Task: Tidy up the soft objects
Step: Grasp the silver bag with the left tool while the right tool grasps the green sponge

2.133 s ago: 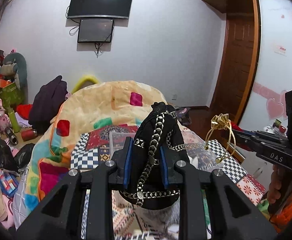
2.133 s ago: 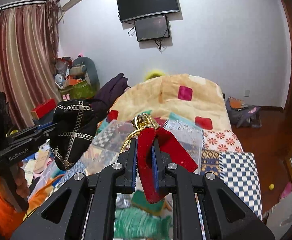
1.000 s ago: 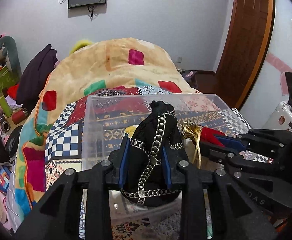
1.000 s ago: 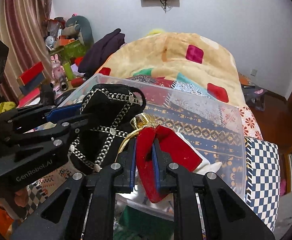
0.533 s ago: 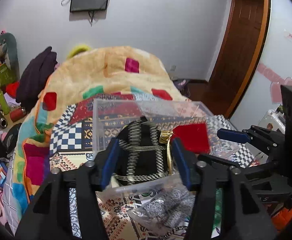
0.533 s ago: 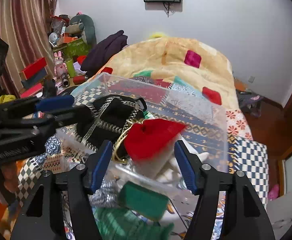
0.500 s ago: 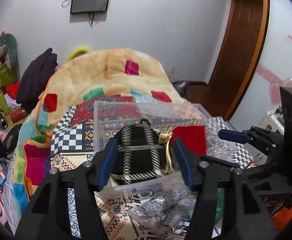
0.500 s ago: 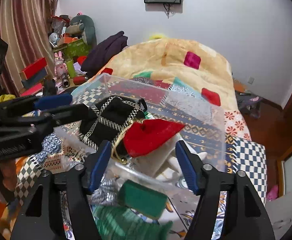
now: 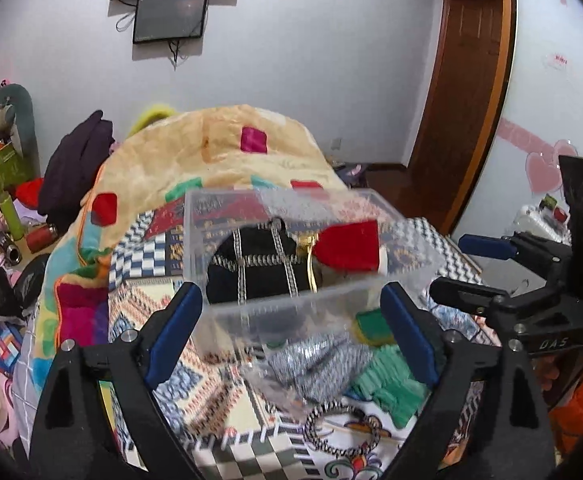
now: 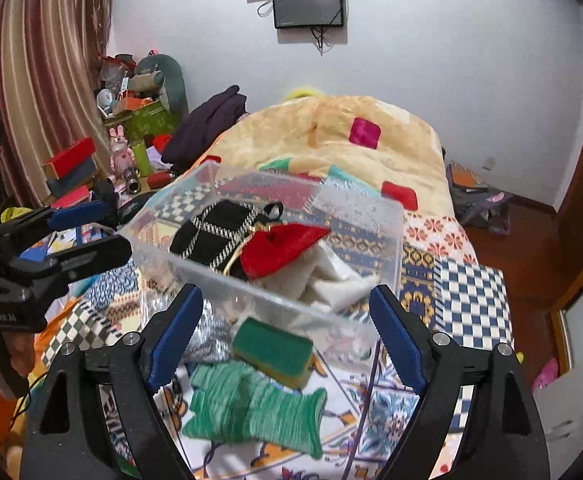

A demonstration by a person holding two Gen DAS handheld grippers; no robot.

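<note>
A clear plastic bin [image 9: 195,248] [image 10: 391,216] stands on the patterned bed cover. Inside lie a black pouch with silver chain trim [image 9: 255,268] [image 10: 215,232], a red pouch with a gold cord [image 9: 349,246] [image 10: 281,246] and white fabric [image 10: 327,272]. My left gripper [image 9: 291,332] is open and empty in front of the bin. My right gripper [image 10: 285,332] is open and empty too. In front of the bin lie a green knitted piece [image 10: 251,408] [image 9: 387,376], a green and yellow sponge [image 10: 271,350], a silver pouch [image 9: 315,364] and a black-and-white hair ring [image 9: 341,426].
A folded beige blanket with coloured squares [image 9: 219,156] [image 10: 331,136] lies behind the bin. Clutter and boxes stand at the left by the curtain [image 10: 31,80]. A wooden door [image 9: 463,100] is at the right. The bed's right edge drops to the floor [image 10: 527,264].
Both grippers opened and let the black pouch and the red pouch go into the bin, then drew back from it. The pouches now rest inside.
</note>
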